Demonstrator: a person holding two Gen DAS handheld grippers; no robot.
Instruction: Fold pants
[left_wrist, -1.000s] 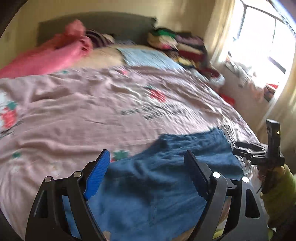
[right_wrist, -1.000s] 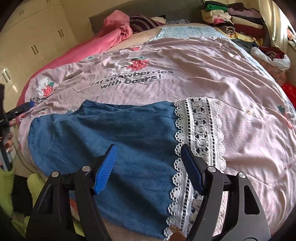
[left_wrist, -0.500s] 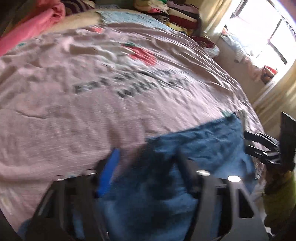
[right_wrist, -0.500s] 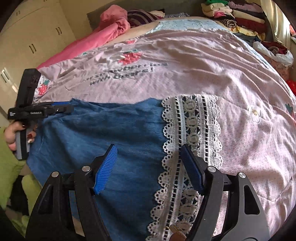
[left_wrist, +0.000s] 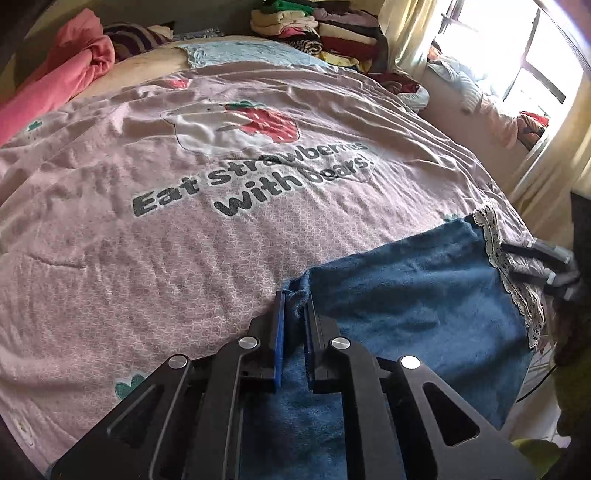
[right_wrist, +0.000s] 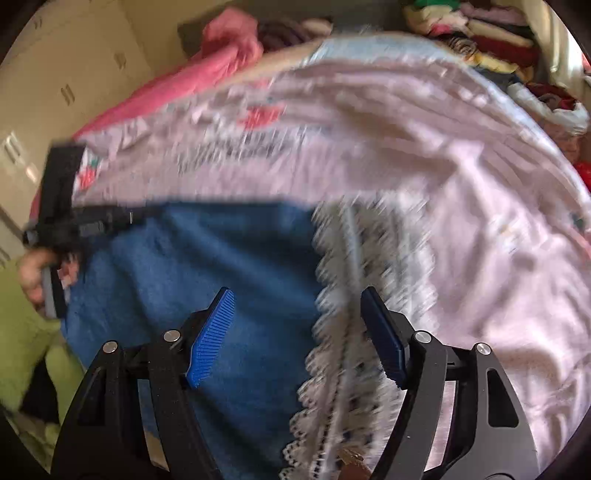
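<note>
The blue pants (left_wrist: 413, 295) with a white lace hem (left_wrist: 513, 273) lie flat at the near edge of the pink bedspread. My left gripper (left_wrist: 294, 295) is shut on the far left corner of the pants. It also shows at the left of the right wrist view (right_wrist: 144, 218). My right gripper (right_wrist: 299, 310) is open, hovering over the pants (right_wrist: 207, 266) where blue cloth meets the lace hem (right_wrist: 347, 295). It also shows at the right edge of the left wrist view (left_wrist: 509, 254). The right wrist view is blurred.
The pink bedspread (left_wrist: 147, 240) with strawberry print covers the bed. A pink blanket (left_wrist: 62, 74) lies at the head. Stacked folded clothes (left_wrist: 325, 33) sit at the far right corner. A window (left_wrist: 517, 55) is right of the bed; cabinets (right_wrist: 55, 92) stand left.
My left gripper has moved down to the pants' far left corner and shut on it. My right gripper has shifted a little and stays open.
</note>
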